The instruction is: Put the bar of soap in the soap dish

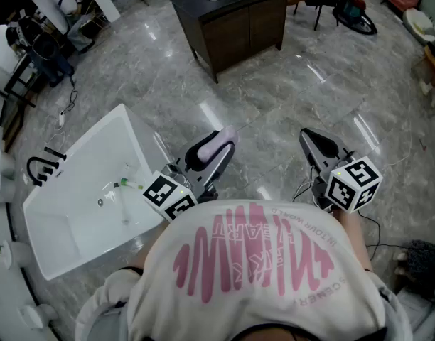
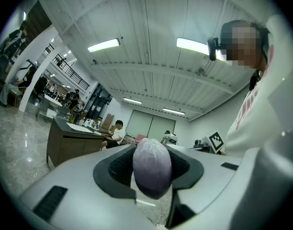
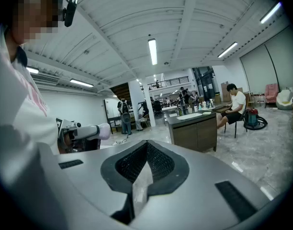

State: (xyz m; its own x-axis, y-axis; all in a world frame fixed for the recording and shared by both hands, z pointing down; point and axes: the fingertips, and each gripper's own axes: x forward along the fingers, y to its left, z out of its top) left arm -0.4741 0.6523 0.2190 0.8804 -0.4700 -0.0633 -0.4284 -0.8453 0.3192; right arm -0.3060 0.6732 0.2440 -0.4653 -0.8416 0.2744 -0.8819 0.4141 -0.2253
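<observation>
Here, the rounded bar of soap (image 2: 152,166) clamped in the left claw (image 1: 219,145) (right claw (image 1: 310,139) shut, empty) could be squeezed out by overpressure.

Left gripper (image 1: 221,142) jaws tight on the bar of soap (image 2: 152,166); right gripper (image 1: 310,139) jaws together, empty.

My head camera looks steeply down past the wearer's shirt (image 1: 260,261) onto the marble floor (image 1: 288,84); the 2 tool cameras ride close behind their own jaws, facing out across the hall; all 3 views share the dark cabinet (image 1: 235,20) (image 2: 70,145) (image 3: 194,131); the right one also catches the left tool (image 3: 97,131).
</observation>
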